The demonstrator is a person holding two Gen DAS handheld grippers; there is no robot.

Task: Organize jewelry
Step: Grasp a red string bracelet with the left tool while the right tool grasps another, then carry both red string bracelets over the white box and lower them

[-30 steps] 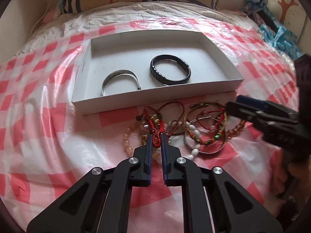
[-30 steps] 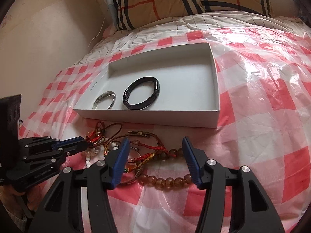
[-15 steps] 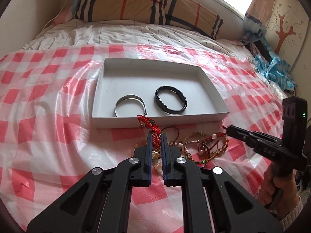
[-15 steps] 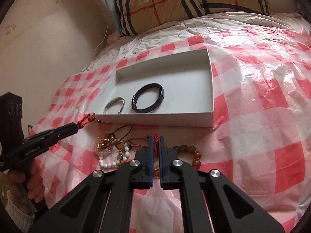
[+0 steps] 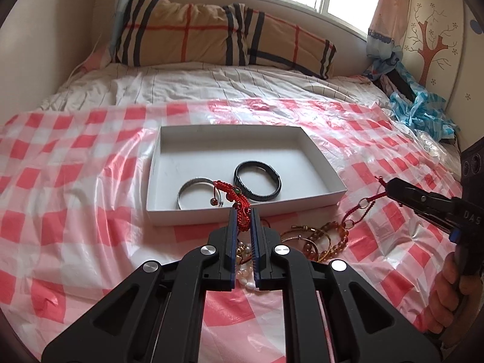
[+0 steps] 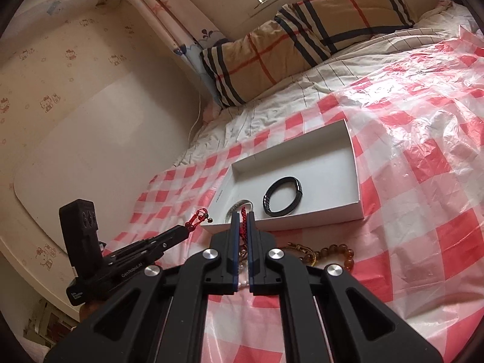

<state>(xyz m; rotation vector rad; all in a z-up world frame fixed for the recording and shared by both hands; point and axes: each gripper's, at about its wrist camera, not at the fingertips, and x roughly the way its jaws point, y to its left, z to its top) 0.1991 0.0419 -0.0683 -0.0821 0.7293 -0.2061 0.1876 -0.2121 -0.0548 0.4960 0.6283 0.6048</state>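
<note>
Grip status: left gripper (image 5: pixel 242 211) pinches a red braided bracelet (image 5: pixel 233 195) just above the white box's (image 5: pixel 320 157) near wall; right gripper (image 6: pixel 241 220) is clamped on a red cord (image 5: pixel 363 205) trailing into the bead pile (image 5: pixel 317 239). 2 bangles lie in the box. Judgement: lift the cord slowly so tangled beads shed, then release the bracelet on bare floor. Legible: "DAS", "GenRobot.AI".
</note>
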